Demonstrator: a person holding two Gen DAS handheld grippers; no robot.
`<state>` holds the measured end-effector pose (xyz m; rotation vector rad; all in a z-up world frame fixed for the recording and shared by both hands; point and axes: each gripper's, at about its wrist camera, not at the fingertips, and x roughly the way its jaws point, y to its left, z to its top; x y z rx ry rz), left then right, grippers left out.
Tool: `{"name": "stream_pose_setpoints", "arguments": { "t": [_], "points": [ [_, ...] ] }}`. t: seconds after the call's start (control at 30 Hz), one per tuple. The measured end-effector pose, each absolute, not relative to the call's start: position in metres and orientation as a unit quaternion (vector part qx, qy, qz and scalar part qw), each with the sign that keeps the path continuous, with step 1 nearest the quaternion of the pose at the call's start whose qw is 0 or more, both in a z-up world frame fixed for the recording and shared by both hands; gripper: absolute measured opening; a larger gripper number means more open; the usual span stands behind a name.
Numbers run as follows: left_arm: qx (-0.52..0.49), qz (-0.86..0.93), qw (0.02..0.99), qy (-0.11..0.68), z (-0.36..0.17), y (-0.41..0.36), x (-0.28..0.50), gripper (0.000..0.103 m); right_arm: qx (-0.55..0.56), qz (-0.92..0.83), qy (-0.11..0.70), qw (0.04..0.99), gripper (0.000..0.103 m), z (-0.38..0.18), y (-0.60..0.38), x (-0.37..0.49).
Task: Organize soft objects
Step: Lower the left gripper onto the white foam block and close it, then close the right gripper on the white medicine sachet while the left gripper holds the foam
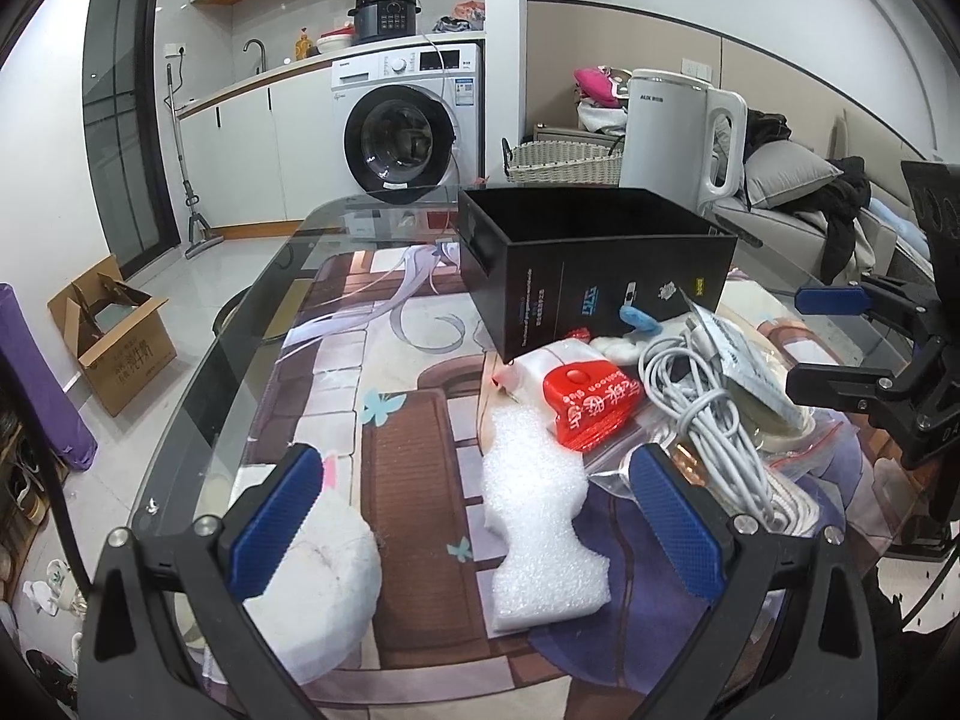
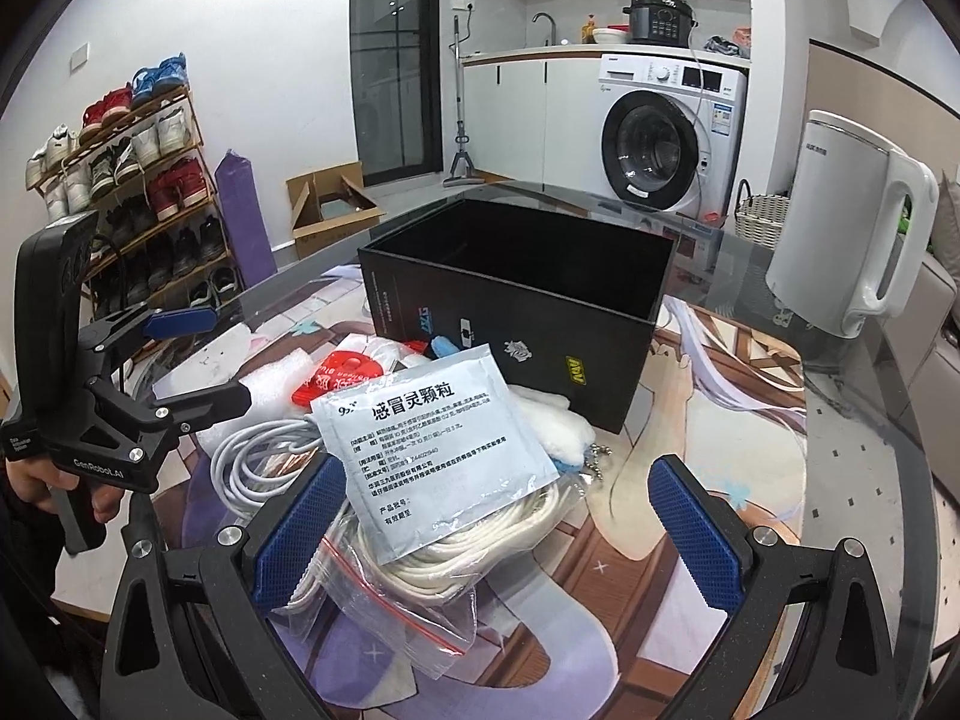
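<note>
Both grippers gaped, holding nothing: the left gripper point(image 1: 474, 516) straddled white foam point(image 1: 534, 516), the right gripper point(image 2: 498, 516) a medicine sachet point(image 2: 432, 456).

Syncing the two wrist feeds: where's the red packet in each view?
Left wrist: red packet right of centre, between the white foam sheet and the grey cable coil.
Right wrist: red packet left of centre, partly behind the medicine sachet.
Shared landmark: the open black box just beyond it.
</note>
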<state>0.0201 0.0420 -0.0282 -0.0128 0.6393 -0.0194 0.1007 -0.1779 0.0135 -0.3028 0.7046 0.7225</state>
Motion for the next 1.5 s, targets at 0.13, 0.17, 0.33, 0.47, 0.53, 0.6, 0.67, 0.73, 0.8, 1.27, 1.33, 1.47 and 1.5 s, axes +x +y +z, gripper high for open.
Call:
{"name": "stream_pose_setpoints", "arguments": {
  "t": [0.13, 0.17, 0.33, 0.47, 0.53, 0.6, 0.67, 0.73, 0.8, 1.27, 1.33, 1.47, 1.5],
  "points": [
    [-0.006, -0.013, 0.946, 0.324, -0.032, 0.044, 0.022, 0.102, -0.157, 0.353, 0.347, 0.855, 0.103, 0.01, -0.172, 0.107],
    [-0.006, -0.016, 0.945, 0.327, -0.033, 0.045, 0.022, 0.102, -0.159, 0.357, 0.35, 0.851, 0.103, 0.009, -0.17, 0.109],
    [-0.009, -0.025, 0.939, 0.343, -0.04, 0.047, 0.024, 0.092, -0.173, 0.378, 0.367, 0.832, 0.103, 0.005, -0.163, 0.119],
    [-0.014, -0.035, 0.934, 0.355, -0.045, 0.048, 0.027, 0.083, -0.178, 0.39, 0.38, 0.82, 0.103, 0.0, -0.157, 0.126],
    [-0.019, -0.046, 0.933, 0.356, -0.045, 0.048, 0.027, 0.072, -0.18, 0.397, 0.385, 0.813, 0.103, -0.002, -0.153, 0.129],
    [-0.021, -0.057, 0.932, 0.358, -0.046, 0.046, 0.027, 0.065, -0.182, 0.404, 0.387, 0.808, 0.103, -0.003, -0.15, 0.131],
    [-0.023, -0.066, 0.931, 0.358, -0.046, 0.044, 0.026, 0.059, -0.182, 0.409, 0.392, 0.804, 0.103, -0.005, -0.149, 0.132],
    [-0.022, -0.075, 0.93, 0.359, -0.046, 0.042, 0.026, 0.049, -0.178, 0.414, 0.397, 0.799, 0.103, -0.007, -0.147, 0.134],
    [-0.021, -0.08, 0.93, 0.359, -0.046, 0.04, 0.026, 0.043, -0.178, 0.419, 0.401, 0.795, 0.103, -0.009, -0.145, 0.136],
    [-0.028, -0.078, 0.933, 0.351, -0.043, 0.044, 0.025, 0.036, -0.172, 0.433, 0.397, 0.791, 0.096, -0.007, -0.138, 0.138],
    [-0.029, -0.078, 0.933, 0.35, -0.043, 0.044, 0.025, 0.036, -0.174, 0.435, 0.397, 0.789, 0.095, -0.007, -0.138, 0.137],
    [-0.029, -0.077, 0.933, 0.349, -0.043, 0.044, 0.025, 0.036, -0.184, 0.435, 0.399, 0.786, 0.094, -0.007, -0.137, 0.137],
    [-0.028, -0.077, 0.933, 0.349, -0.043, 0.044, 0.025, 0.036, -0.187, 0.435, 0.4, 0.785, 0.094, -0.008, -0.136, 0.137]
  ]
}}
